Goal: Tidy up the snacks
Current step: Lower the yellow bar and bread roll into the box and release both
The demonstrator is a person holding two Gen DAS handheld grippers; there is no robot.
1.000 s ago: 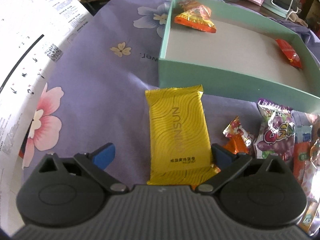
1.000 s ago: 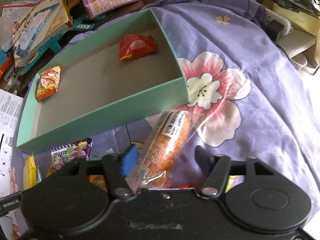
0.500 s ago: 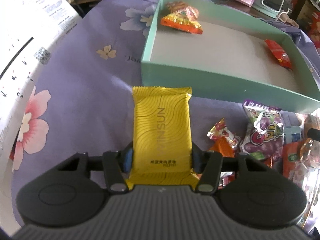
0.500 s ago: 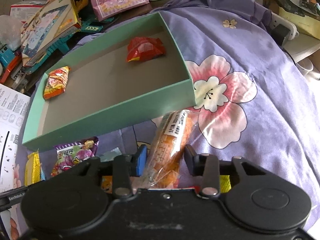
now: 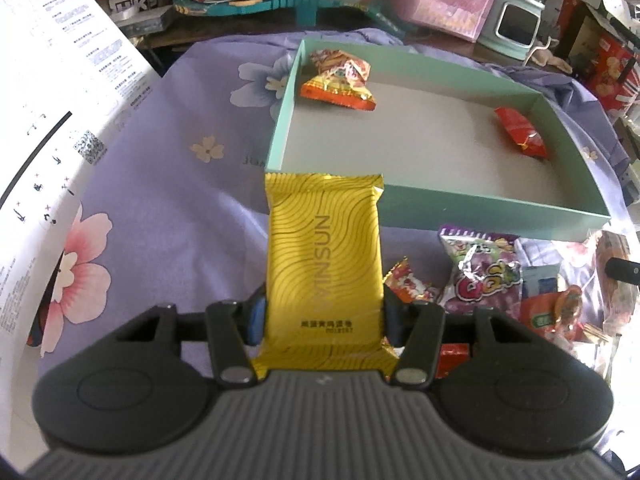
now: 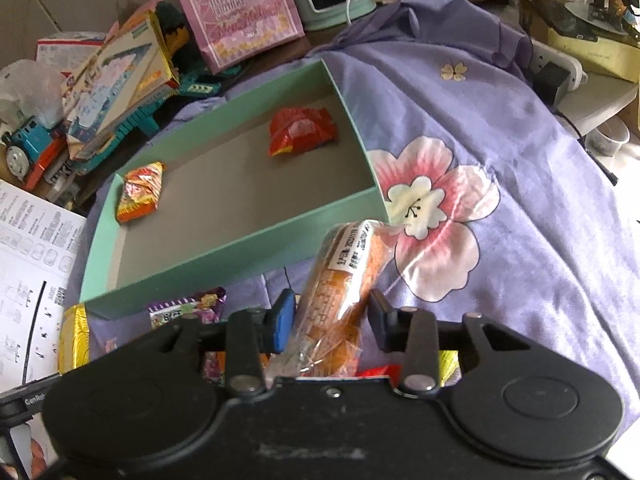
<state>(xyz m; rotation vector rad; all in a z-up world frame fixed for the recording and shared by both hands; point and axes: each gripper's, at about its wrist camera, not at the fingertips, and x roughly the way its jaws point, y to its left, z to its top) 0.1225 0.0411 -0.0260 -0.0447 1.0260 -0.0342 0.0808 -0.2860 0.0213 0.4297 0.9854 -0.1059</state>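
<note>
Two snacks boxed, two more in my grip, a pile left to sort.

Left wrist view: my left gripper (image 5: 323, 312) is clamped on the yellow packet (image 5: 323, 256), lifted just short of the green box's (image 5: 440, 196) near wall; an orange packet (image 5: 340, 86) and red packet (image 5: 520, 132) lie inside, loose snacks (image 5: 484, 280) wait on the purple cloth (image 5: 160, 184). Right wrist view: my right gripper (image 6: 332, 316), angled steeply down, pinches the clear-wrapped pastry (image 6: 344, 276) near the box's corner.

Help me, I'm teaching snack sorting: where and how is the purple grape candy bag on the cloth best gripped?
Likely across the purple grape candy bag at its puffy middle, coming down from above. It lies flat on the cloth, crowded by other snacks, so a side approach looks blocked.
</note>
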